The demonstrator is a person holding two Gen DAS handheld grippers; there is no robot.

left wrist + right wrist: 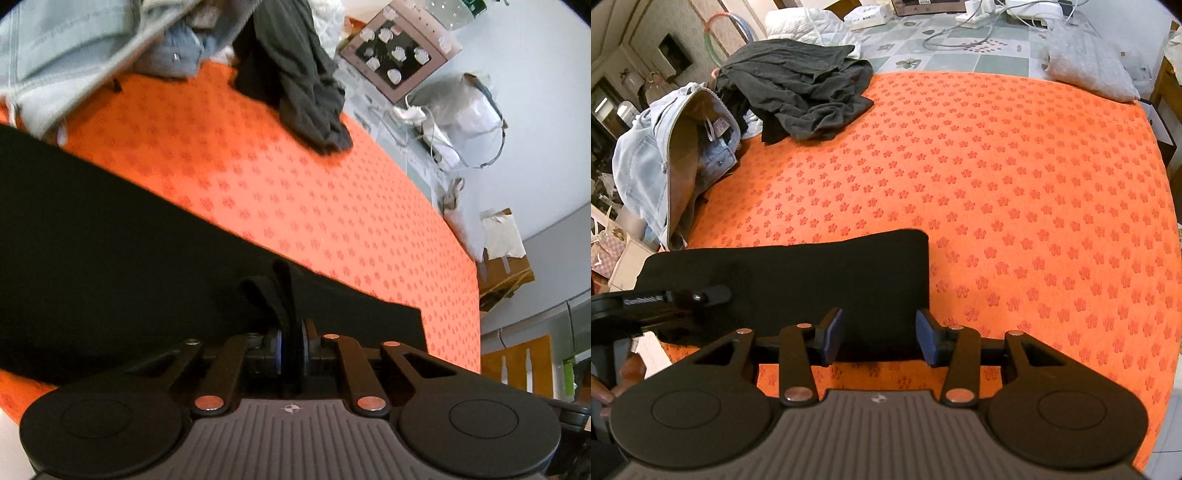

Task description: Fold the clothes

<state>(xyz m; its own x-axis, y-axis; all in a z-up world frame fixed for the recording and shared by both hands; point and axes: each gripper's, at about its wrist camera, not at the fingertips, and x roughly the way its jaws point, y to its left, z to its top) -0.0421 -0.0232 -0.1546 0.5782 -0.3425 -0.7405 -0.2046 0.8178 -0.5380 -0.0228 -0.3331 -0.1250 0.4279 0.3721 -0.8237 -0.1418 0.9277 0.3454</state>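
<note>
The flat black folded garment (pixel 798 280) lies on the orange flower-patterned bedspread (pixel 997 192). The left claw (pixel 291 347) pinches a bunch of its near edge; the right claw (pixel 879 341) hangs spread over that edge. Lifting one-sided could drag the fold askew, toward the crumpled dark grey clothes (pixel 798 96).

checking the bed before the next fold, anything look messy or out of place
The flat black folded garment lies neat, pinched by the left gripper. Behind it, a crumpled dark grey garment and a rumpled light blue denim piece sit heaped, unfolded, on the orange floral bedspread.
</note>
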